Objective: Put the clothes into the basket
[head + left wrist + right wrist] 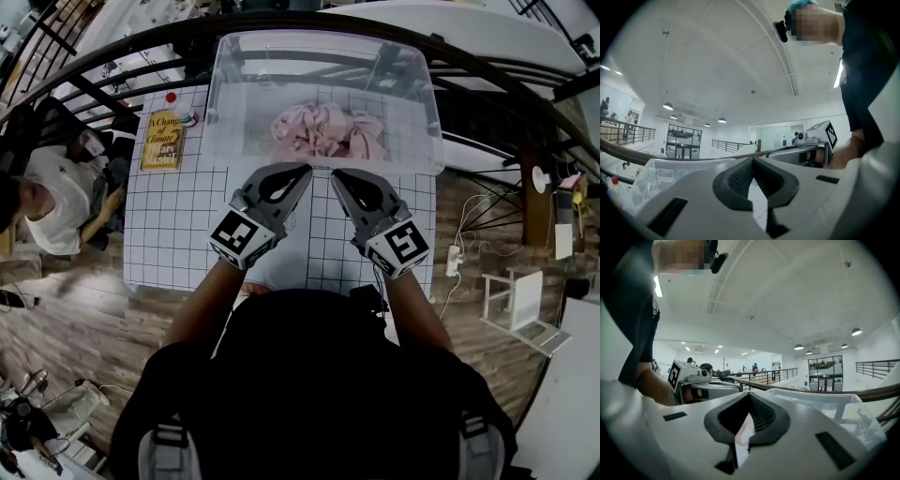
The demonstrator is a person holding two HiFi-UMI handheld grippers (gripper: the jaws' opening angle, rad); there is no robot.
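Pink clothes (328, 132) sit bunched inside the clear plastic basket (234, 94) at the far end of my gridded surface (183, 211), with my left tool (302, 171) and right tool (337, 175) both level just short of its near wall, jaws pressed together.

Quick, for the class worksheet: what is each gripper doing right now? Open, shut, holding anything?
Left gripper: shut, nothing between its jaws.
Right gripper: shut, holding nothing.
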